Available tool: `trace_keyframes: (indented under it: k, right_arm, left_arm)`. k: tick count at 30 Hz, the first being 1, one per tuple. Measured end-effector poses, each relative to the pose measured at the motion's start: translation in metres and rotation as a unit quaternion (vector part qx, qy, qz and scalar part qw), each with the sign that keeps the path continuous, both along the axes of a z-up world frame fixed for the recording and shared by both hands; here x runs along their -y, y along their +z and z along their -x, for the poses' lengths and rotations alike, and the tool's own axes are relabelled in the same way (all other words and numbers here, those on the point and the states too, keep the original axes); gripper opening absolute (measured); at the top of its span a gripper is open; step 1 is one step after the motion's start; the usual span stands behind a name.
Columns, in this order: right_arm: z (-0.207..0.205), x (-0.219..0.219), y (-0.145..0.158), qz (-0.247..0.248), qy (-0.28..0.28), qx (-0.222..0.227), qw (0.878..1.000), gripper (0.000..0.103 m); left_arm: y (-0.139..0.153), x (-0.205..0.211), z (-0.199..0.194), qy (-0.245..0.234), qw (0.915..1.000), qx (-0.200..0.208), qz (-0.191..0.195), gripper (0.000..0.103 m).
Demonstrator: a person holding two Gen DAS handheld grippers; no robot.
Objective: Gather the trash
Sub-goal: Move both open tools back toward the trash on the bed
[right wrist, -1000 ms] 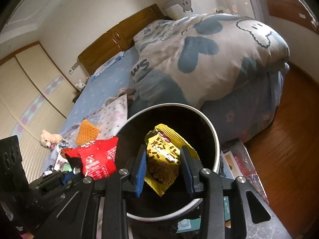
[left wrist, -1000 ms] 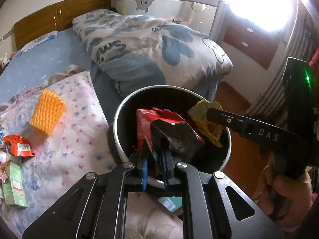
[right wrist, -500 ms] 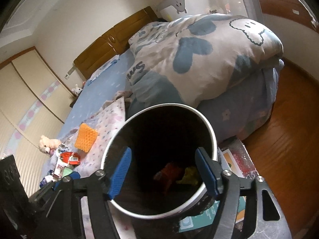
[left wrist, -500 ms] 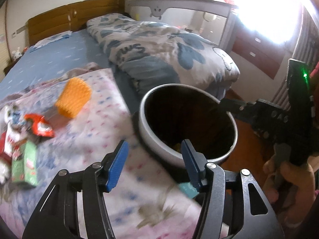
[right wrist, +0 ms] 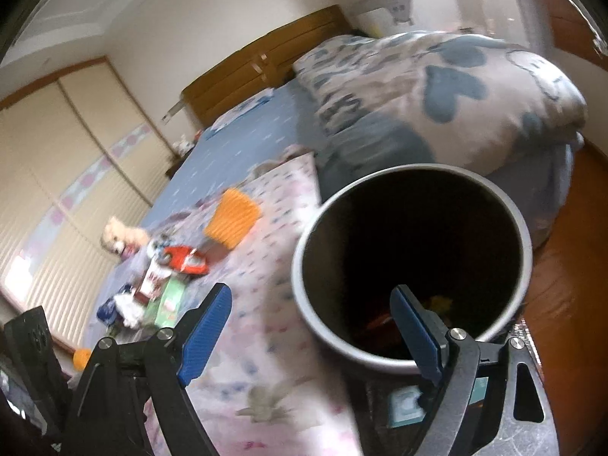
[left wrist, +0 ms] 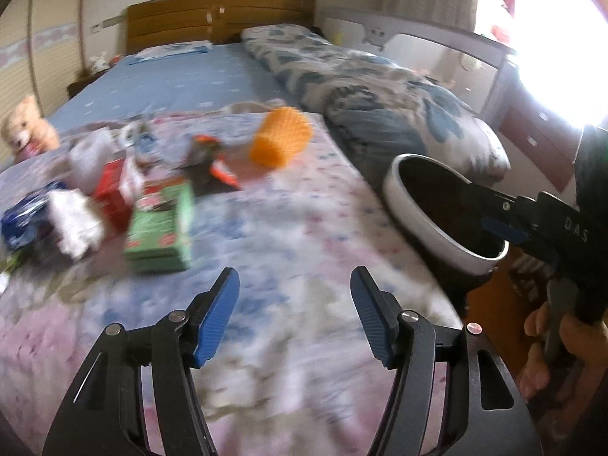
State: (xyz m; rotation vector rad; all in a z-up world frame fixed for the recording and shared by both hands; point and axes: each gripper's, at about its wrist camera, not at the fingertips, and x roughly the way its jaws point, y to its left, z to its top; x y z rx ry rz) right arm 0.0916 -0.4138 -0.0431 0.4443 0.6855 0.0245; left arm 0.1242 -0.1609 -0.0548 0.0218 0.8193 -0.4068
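Beside the bed, both tongs, left tongs (left wrist: 294,313) and right tongs (right wrist: 311,332), are gaping wide and empty, having just been opening. Remaining trash (left wrist: 159,224) is lying on the blanket (left wrist: 288,228), near the bin (right wrist: 412,262); a hasty sweep risks scattering wrappers.

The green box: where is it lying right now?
The green box lies on the floral blanket, left of centre in the left wrist view, beside the red packet in the trash pile, well left of the bin.

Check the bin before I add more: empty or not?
Not empty: the bin shows red and yellow wrappers at its dark bottom.
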Motion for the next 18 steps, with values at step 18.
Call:
trace_keyframes:
  k: [18]
  right_arm:
    - [-0.056,-0.08,-0.007,0.023,0.075,-0.011,0.997,0.087]
  left_arm:
    - [-0.007,-0.074,-0.026,0.093,0.9956,-0.008,0.0,0.075]
